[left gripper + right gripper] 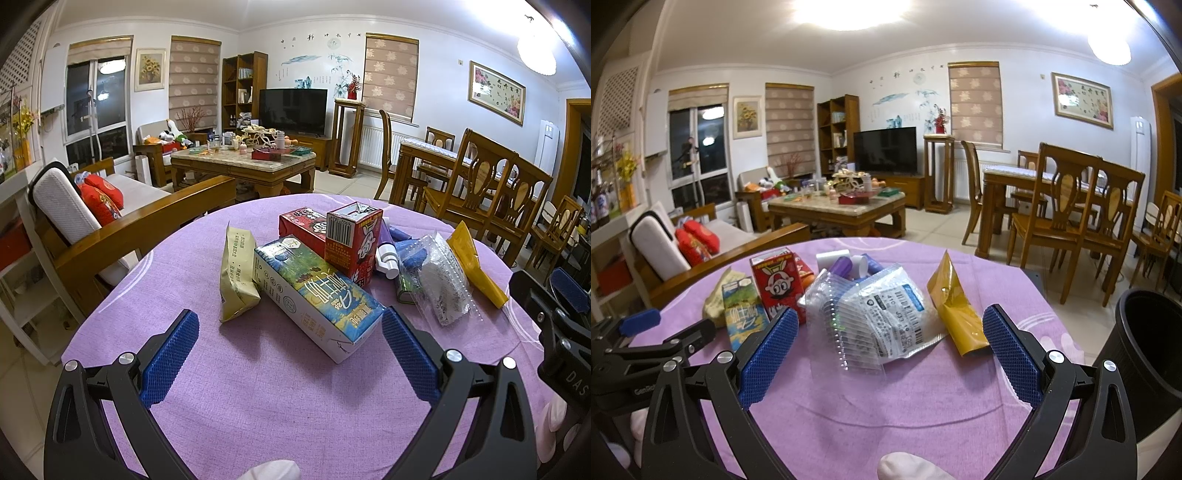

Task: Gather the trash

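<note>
A heap of trash lies on the purple tablecloth. In the left wrist view I see a long blue-green milk carton, a beige packet, a red cartoon carton, a clear plastic bag and a yellow wrapper. My left gripper is open and empty, its jaws either side of the milk carton's near end. In the right wrist view my right gripper is open and empty, close before the clear plastic bag, beside the yellow wrapper. The red carton stands at left.
A black bin stands at the table's right edge. A wooden sofa is at far left, dining chairs at far right. The right gripper's body shows at the left wrist view's right edge.
</note>
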A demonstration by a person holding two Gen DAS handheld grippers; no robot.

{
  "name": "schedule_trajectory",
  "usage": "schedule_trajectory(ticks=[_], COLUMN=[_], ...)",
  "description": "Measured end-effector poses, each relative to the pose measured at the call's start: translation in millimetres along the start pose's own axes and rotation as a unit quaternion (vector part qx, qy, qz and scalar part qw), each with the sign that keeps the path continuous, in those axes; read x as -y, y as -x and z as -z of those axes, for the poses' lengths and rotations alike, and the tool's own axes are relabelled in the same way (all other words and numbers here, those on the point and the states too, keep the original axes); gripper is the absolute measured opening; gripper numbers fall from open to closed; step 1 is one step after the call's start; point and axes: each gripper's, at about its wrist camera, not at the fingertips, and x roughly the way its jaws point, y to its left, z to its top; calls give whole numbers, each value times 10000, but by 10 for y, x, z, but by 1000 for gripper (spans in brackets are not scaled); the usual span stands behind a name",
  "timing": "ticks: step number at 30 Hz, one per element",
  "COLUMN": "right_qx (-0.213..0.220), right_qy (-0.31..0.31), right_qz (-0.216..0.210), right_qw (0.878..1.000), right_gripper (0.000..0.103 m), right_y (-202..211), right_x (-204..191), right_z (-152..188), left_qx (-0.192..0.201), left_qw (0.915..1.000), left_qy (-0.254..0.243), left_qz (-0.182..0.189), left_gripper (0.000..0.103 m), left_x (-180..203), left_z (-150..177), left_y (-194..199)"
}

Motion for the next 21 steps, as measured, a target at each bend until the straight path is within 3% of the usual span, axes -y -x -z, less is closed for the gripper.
schedule_trajectory(ticks=[21], right_qx=[-12], right_qy=[-25], right_qz=[4], right_qw=[10000], right_gripper=[99], right_y=[22], right_x=[79], right_z=[67], left_qx=[-8], left_qw=[10000], left_qy=[8], left_qz=[20], left_gripper=[98], left_x=[-6], left_z=[-3], left_y=[-2])
